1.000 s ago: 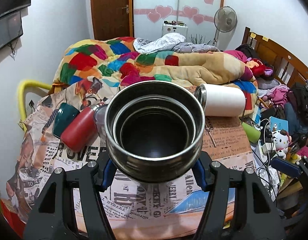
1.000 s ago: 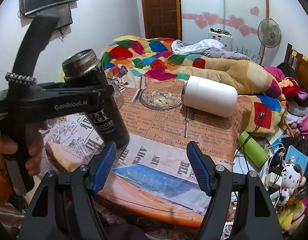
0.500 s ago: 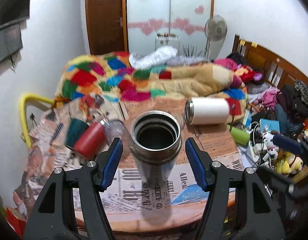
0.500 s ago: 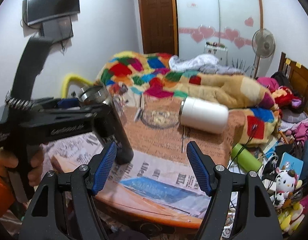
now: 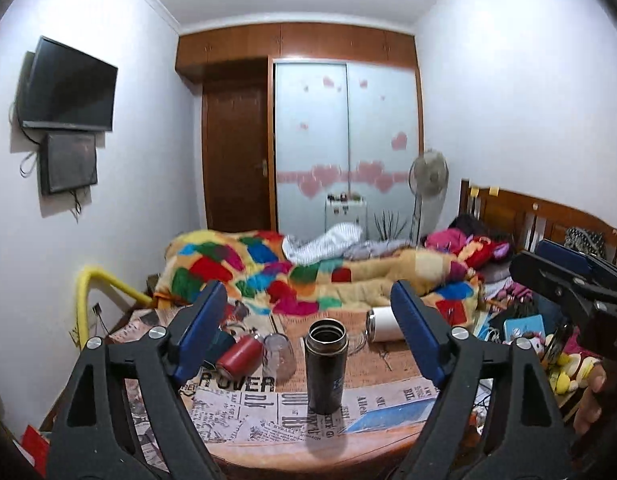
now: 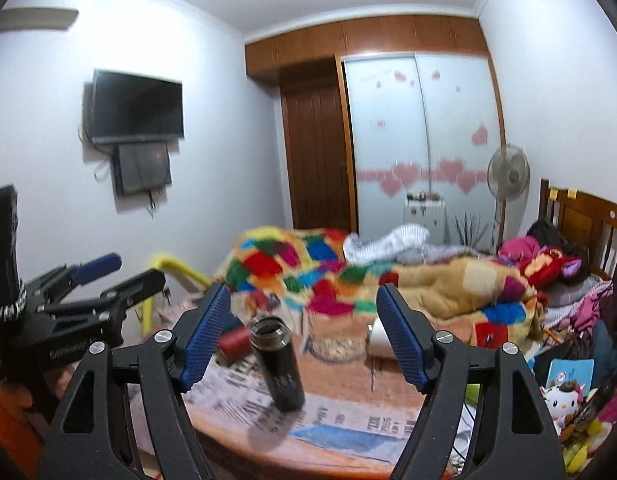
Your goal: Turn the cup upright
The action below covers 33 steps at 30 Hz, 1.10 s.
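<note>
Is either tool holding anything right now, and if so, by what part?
Nothing is held. Both the left tool and right tool are open and away from the black cup, which stands upright on the table.

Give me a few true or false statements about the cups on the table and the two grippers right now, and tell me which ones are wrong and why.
1. The black cup stands upright on the table. True.
2. The left gripper is clamped on the black cup. False: its jaws are open and clear of the cup.
3. The white cup lies on its side. True.
4. The red cup stands upright. False: it lies on its side.
5. The right gripper is open and holds nothing. True.
</note>
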Each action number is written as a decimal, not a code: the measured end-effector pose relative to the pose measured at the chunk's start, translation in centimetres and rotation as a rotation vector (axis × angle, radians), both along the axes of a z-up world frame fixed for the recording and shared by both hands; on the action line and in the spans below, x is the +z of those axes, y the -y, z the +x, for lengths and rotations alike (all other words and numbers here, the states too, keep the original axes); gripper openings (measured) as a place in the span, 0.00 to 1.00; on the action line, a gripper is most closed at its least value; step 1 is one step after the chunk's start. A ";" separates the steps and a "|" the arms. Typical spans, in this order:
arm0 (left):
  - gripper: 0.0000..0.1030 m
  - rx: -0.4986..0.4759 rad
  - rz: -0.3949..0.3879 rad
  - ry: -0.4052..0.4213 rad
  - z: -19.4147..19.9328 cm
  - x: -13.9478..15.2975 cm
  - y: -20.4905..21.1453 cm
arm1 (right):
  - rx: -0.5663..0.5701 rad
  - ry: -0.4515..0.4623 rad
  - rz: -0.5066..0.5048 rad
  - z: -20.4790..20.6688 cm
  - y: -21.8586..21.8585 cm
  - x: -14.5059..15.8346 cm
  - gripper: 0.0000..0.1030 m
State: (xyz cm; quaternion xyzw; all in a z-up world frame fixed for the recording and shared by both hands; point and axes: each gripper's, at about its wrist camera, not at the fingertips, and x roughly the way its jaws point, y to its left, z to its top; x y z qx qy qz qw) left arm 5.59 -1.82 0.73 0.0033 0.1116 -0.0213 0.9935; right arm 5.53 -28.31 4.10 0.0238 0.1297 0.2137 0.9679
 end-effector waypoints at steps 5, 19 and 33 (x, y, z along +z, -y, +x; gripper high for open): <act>0.88 0.015 -0.016 0.049 -3.3 0.2 -0.4 | -0.013 0.027 0.022 -1.8 -0.5 0.2 0.76; 0.98 0.054 -0.028 0.082 -6.2 -0.3 -0.4 | -0.054 0.051 -0.043 -4.4 -1.1 -0.3 1.00; 0.98 0.059 -0.035 0.077 -6.3 -0.6 -0.4 | -0.046 0.041 -0.048 -4.9 -1.0 -0.5 1.00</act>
